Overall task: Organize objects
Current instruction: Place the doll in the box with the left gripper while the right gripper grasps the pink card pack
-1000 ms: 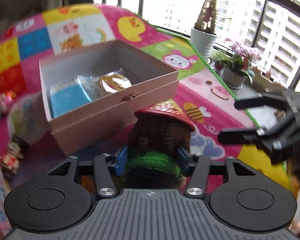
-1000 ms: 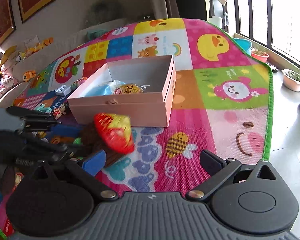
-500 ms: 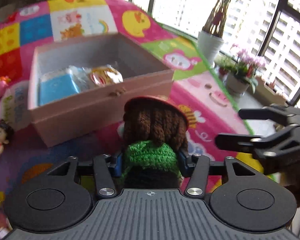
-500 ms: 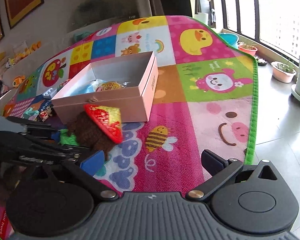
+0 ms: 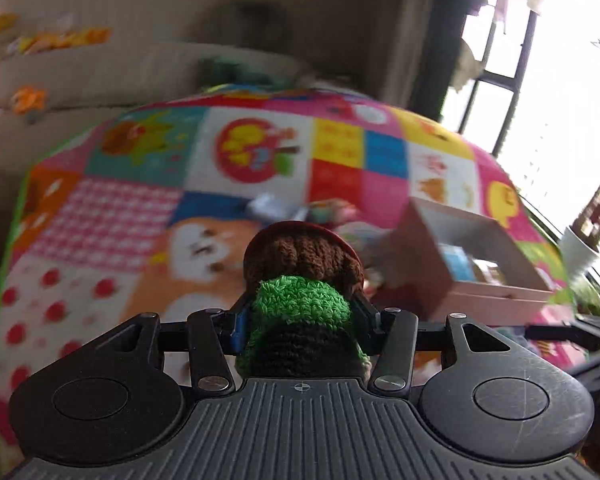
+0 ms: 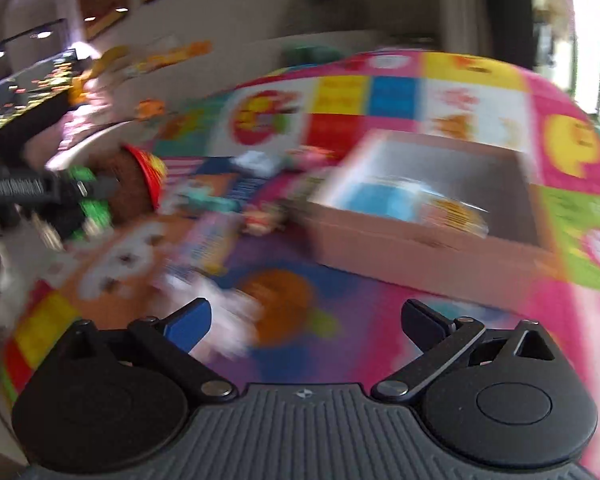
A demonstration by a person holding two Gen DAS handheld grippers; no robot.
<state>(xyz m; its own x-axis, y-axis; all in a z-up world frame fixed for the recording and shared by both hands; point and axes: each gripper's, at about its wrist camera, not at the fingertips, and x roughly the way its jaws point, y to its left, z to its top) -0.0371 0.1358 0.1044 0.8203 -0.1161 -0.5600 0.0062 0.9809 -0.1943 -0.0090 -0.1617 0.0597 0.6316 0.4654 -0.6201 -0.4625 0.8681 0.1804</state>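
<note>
The left gripper point(image 5: 300, 322), jaws clamped on the crocheted doll point(image 5: 302, 280), carries it above the play mat point(image 5: 112, 216) while the right gripper point(image 6: 306, 318) gapes empty; next, probably, swing it over the pink box point(image 6: 420, 248) and release.

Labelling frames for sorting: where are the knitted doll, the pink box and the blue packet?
knitted doll point(image 5: 300, 304): left wrist view, green knitted middle.
pink box point(image 6: 400, 248): right wrist view, near outer wall.
blue packet point(image 6: 380, 202): right wrist view, top face.

box contents point(image 6: 416, 204) blurred; mat toys point(image 6: 260, 216) smeared
</note>
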